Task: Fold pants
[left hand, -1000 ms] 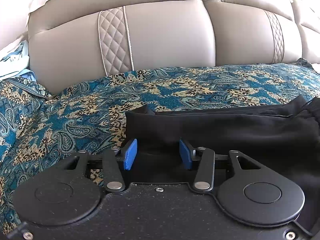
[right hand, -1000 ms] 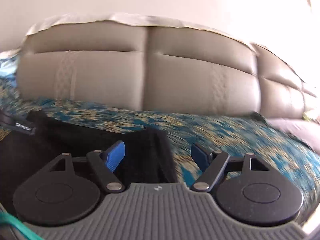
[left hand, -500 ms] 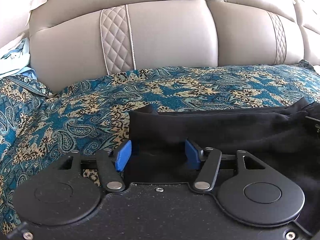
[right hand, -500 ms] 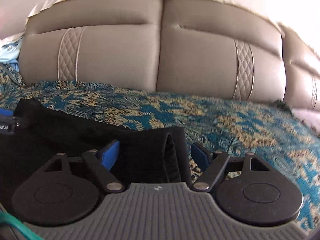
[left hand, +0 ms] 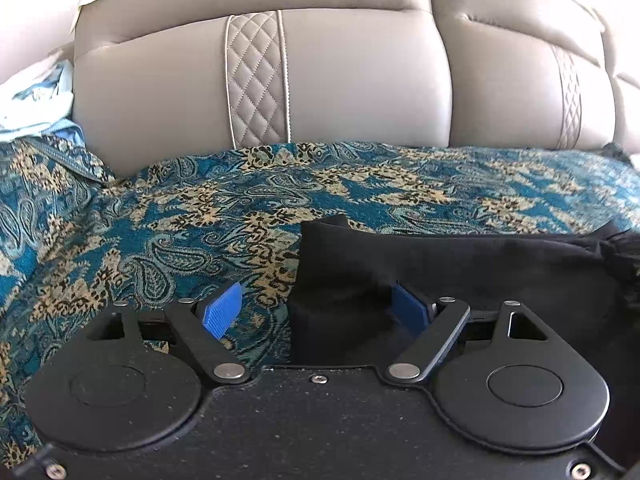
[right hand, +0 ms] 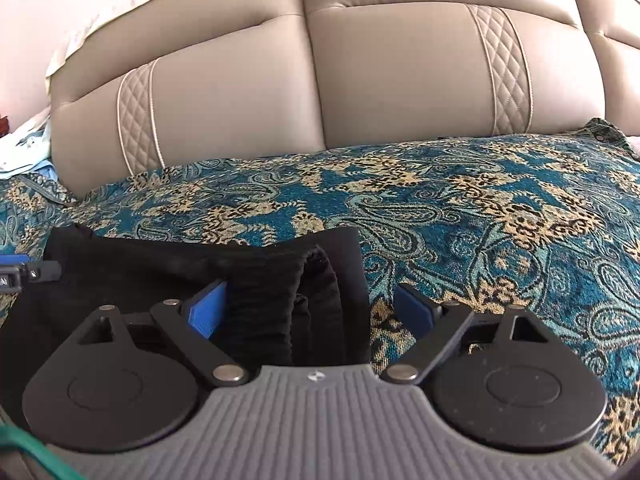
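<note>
Jaws on both the left gripper (left hand: 316,312) and right gripper (right hand: 310,308) are opening, released, the black folded cloth pants (left hand: 460,264) lying between them unpressed on the teal-and-gold paisley sofa cover (left hand: 160,232). A fold looks just set down; next comes regrasping. Only the right wrist view shows the ribbed waistband (right hand: 316,292) and the left gripper's tip.

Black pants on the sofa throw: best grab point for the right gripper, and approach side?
Take the pants at the stacked ribbed waistband, from the near edge. It stands between the opening fingers of the right gripper, one bunched edge catching every layer.
</note>
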`<state>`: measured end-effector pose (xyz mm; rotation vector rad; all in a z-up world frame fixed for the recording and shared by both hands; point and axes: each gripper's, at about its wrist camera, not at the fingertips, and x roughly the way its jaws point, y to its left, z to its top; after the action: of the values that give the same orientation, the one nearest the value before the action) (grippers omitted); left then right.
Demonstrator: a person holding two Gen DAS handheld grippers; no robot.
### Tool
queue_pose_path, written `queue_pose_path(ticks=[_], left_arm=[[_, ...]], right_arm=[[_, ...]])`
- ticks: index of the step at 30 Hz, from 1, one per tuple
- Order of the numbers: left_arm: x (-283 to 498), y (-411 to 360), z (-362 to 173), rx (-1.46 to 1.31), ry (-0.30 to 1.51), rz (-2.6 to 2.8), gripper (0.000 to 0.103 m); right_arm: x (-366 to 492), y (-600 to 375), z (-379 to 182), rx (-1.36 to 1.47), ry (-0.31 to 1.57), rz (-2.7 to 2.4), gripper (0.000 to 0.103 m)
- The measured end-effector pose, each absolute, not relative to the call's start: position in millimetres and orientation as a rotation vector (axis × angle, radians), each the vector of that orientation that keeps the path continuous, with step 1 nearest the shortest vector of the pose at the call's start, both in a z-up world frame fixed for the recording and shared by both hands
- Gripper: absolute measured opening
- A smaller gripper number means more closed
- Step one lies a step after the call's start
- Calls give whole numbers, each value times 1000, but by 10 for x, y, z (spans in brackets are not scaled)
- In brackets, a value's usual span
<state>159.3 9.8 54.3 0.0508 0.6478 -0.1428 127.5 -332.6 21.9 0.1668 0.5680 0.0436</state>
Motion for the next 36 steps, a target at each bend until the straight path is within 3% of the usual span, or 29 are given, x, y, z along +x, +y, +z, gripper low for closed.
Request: queue_pose_path(ticks=[2,7,14,26,36], left_arm=[[1600,192,558,21,654,-151,75],[1719,381,550,-98,717,-209,62],[1881,451,453,-206,775,-321,62],[2034,320,377,-175,752,-344,82],[2069,366,348,-221,735,-360,89]], right_arm=[[1266,-3327,218,159,565,55,91],[1258,-3339,231,158,556,109,76],[1254,-3344,230,166,549,153,72],[1320,-3408,211,171,546,201,71],[1341,-3375,217,188,544,189,66]])
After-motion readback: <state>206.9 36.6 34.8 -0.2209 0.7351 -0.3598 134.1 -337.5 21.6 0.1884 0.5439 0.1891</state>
